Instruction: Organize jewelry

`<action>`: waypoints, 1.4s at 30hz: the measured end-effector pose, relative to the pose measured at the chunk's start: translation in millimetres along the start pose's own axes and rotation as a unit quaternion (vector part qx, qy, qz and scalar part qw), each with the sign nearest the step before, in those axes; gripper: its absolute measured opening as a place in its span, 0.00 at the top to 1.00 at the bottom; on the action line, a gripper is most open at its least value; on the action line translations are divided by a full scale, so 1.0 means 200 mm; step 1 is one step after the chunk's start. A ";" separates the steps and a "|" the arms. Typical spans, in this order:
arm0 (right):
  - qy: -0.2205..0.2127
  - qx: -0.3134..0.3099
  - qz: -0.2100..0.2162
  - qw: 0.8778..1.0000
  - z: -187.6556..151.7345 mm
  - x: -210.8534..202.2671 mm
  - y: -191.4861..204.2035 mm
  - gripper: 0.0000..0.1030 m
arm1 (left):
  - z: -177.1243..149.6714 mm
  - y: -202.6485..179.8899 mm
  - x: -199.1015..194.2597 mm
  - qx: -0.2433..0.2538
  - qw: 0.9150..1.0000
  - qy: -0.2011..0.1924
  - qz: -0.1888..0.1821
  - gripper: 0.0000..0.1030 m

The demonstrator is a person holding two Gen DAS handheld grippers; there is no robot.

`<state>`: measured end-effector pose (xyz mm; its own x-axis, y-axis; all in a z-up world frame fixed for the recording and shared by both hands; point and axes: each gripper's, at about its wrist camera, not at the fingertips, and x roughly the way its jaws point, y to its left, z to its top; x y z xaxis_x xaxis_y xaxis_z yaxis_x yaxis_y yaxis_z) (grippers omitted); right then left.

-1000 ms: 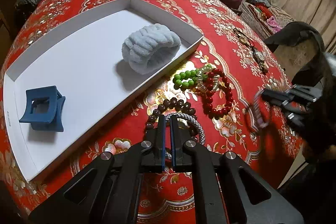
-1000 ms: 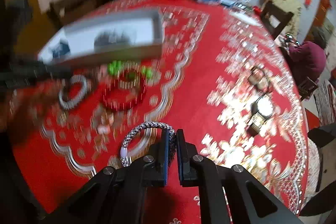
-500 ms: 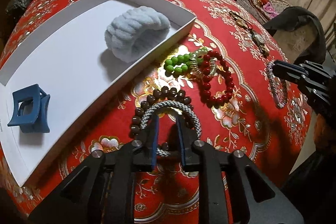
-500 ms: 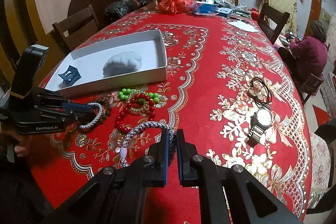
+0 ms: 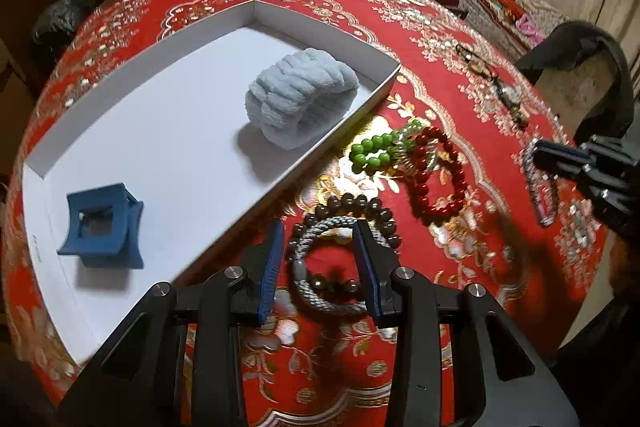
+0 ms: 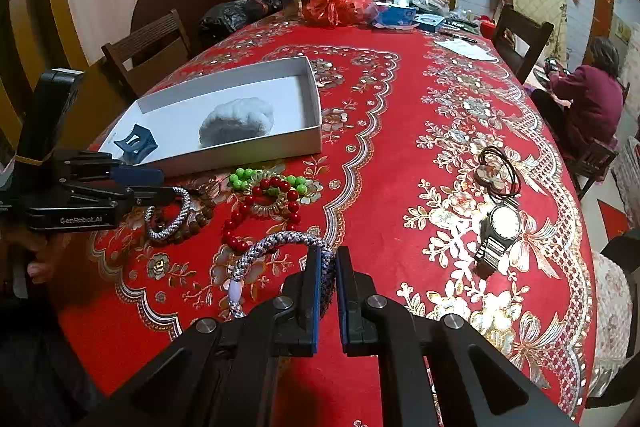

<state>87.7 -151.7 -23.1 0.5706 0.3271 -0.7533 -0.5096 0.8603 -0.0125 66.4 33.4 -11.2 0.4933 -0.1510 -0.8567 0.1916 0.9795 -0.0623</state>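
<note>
My left tongs (image 5: pixel 318 263) are spread wide, their blue-padded fingers (image 5: pixel 270 267) standing either side of a grey braided bracelet (image 5: pixel 324 267) that lies on the red table (image 5: pixel 460 307) near its front edge; I cannot tell whether the pads touch it. This bracelet rests on top of a dark brown bead bracelet (image 5: pixel 352 205). My right tongs (image 6: pixel 328 281) are pressed together, pinching a second braided bracelet (image 6: pixel 276 247), grey-lilac with a pale bead, which arches up and to the left above the cloth.

Just beyond the left tongs lie a red bead bracelet (image 5: pixel 438 179) and a green bead bracelet (image 5: pixel 370 151), touching one another beside a clear coil hair tie (image 6: pixel 266 207). A white tray (image 5: pixel 320 39) sits further toward the table's left edge; inside it are a pale blue fluffy wristband (image 5: pixel 300 99) near its far corner and a blue hair claw (image 5: pixel 102 227) near its near corner.

Toward the table's right edge I see a wristwatch (image 6: pixel 500 231) and, just behind it, black hair ties (image 6: pixel 498 171). A red plastic bag (image 6: pixel 340 5) stands at the far edge.
</note>
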 end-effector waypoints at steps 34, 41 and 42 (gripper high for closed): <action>-0.014 0.006 0.009 1.000 0.12 0.00 0.11 0.94 | 0.05 0.14 -0.17 -0.076 0.996 -0.052 -0.001 0.94; -0.027 0.010 0.007 1.000 0.19 0.01 0.17 0.94 | 0.06 0.20 -0.21 -0.101 0.993 -0.066 0.016 0.94; -0.028 0.011 0.008 1.000 0.21 0.02 0.18 0.94 | 0.06 0.20 -0.21 -0.102 0.992 -0.067 0.020 0.94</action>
<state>98.3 -103.6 0.7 0.5980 0.3612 -0.7155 -0.5054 0.8628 0.0132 63.0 78.3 28.7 0.6079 -0.1144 -0.7857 0.0002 0.9896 -0.1439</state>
